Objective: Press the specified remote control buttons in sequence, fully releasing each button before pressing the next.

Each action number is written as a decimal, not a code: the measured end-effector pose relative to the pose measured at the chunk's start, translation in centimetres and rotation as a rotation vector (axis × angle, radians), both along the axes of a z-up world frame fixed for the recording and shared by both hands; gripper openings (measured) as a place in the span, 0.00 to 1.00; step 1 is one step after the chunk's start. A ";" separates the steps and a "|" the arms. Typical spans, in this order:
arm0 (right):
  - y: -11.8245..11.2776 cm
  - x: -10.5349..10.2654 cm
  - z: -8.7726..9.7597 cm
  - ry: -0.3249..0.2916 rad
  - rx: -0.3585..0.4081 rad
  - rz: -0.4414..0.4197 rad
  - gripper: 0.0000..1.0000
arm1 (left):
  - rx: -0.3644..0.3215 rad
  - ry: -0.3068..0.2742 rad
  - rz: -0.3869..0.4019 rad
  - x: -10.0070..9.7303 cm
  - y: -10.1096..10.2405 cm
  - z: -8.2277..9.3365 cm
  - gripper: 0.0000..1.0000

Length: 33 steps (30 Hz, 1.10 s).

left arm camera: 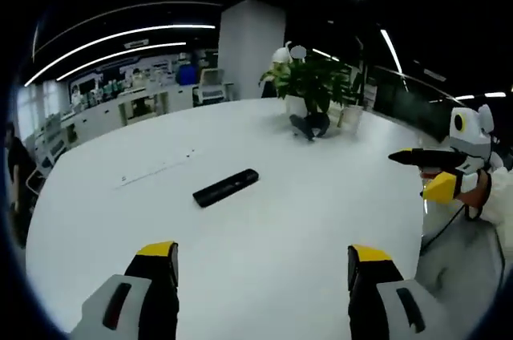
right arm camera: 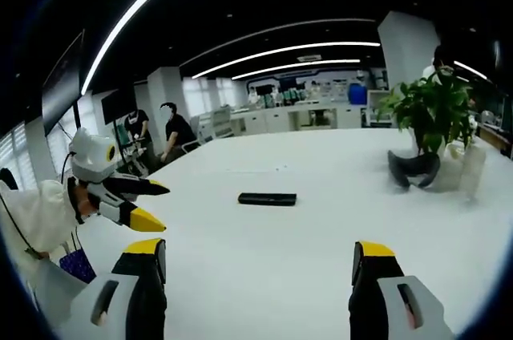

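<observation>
Your left gripper (left arm camera: 263, 264) has its yellow-tipped jaws spread wide with nothing between them, hovering above the desk (left arm camera: 264, 220). Your right gripper (right arm camera: 258, 264) is likewise spread apart and holds nothing. In the left gripper view it comes in from the right edge (left arm camera: 429, 172), jaws parted; in the right gripper view your left gripper enters from the left (right arm camera: 144, 204), held by a white-sleeved hand.

Ahead of both grippers, the black remote control (left arm camera: 225, 187) lies flat on the desk, well apart from either one; in the right gripper view it sits near the middle of the surface (right arm camera: 267, 199).

The desk is a large, glossy white, rounded surface. Farther back stands a potted plant (left arm camera: 313, 83) in a white pot, with a dark object (left arm camera: 309, 125) just beside it.

Beyond the desk, you have an open office: long strip lights (right arm camera: 280, 47) curve across a dark ceiling, a white pillar (left arm camera: 250, 47) rises behind, and two people (right arm camera: 164, 135) stand by workstations at the left of the right gripper view.
</observation>
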State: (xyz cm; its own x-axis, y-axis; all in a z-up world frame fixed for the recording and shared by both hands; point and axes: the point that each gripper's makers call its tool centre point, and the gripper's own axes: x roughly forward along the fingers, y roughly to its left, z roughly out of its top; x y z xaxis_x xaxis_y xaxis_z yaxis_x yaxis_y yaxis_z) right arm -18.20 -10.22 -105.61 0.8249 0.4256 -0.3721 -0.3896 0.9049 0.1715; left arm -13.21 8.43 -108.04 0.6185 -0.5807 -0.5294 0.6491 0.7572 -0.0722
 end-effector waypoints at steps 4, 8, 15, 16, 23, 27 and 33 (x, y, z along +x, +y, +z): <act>-0.4 -0.2 0.3 -0.007 0.007 -0.014 0.97 | -0.058 -0.011 0.066 -1.2 0.8 1.1 0.93; -0.7 -0.5 0.5 -0.012 0.027 -0.034 0.97 | -0.106 -0.023 0.125 -2.6 1.4 1.5 0.96; -1.1 -0.6 0.3 -0.016 0.018 -0.035 0.98 | -0.079 -0.027 0.160 -4.1 1.9 0.8 0.99; -1.2 -0.5 0.3 -0.017 0.016 -0.036 0.98 | -0.080 -0.032 0.166 -4.1 2.1 0.9 0.99; -1.8 -0.7 -0.1 -0.011 0.003 -0.036 0.99 | -0.100 -0.042 0.210 -4.3 2.7 1.3 0.99; -1.7 -1.0 -0.4 -0.004 0.004 -0.034 0.99 | -0.100 -0.042 0.219 -4.8 2.8 1.4 0.99; -1.6 -1.4 -0.6 -0.004 -0.004 -0.028 0.99 | -0.089 -0.048 0.230 -5.4 3.1 1.4 0.99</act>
State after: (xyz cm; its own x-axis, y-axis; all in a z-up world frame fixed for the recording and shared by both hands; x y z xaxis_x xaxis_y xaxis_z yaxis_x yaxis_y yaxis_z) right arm -19.59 -11.81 -106.17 0.8378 0.4012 -0.3703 -0.3651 0.9160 0.1663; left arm -18.60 11.52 -106.67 0.7630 -0.4647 -0.4493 0.4647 0.8775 -0.1185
